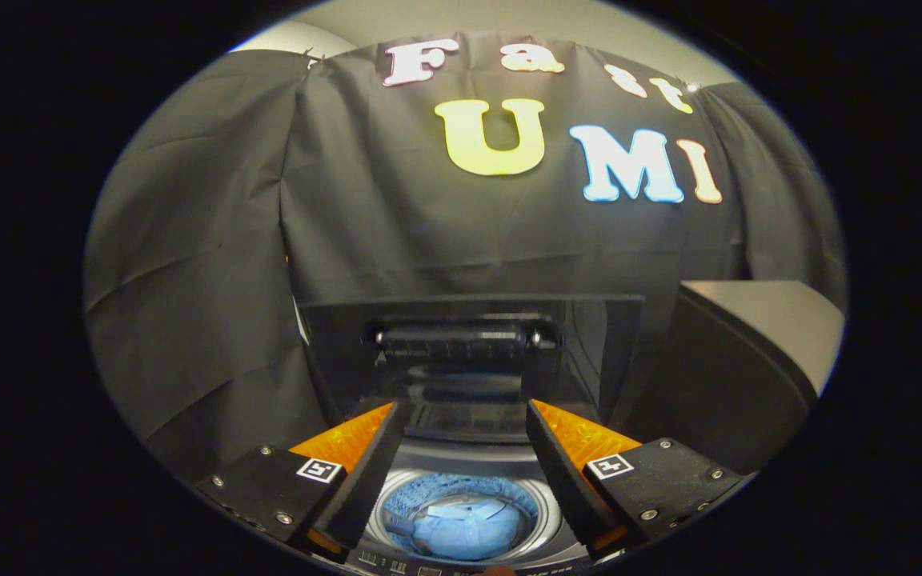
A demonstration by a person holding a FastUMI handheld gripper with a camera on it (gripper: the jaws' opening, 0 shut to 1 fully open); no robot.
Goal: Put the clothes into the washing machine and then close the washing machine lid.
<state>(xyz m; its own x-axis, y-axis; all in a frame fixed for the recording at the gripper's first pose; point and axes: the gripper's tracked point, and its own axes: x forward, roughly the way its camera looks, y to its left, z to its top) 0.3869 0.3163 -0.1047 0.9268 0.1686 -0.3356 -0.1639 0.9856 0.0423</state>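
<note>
gripper (461,448): one unit, hand-held, pointed forward and tilted slightly downward. fingers (365,472) spread wide apart, left and right, tips level with each other; nothing is gripped or touched between them. square marker tags are carried on both finger mounts.

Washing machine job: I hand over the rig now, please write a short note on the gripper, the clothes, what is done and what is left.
Gripper: open, fingers apart, holding nothing, above the washing machine.
Clothes: a blue garment lies in the drum, below and between the fingers.
Lid: open, standing upright just beyond the fingertips, its handle facing the gripper.
Done: the garment is loaded.
Left: bring the lid down and close it.
</note>
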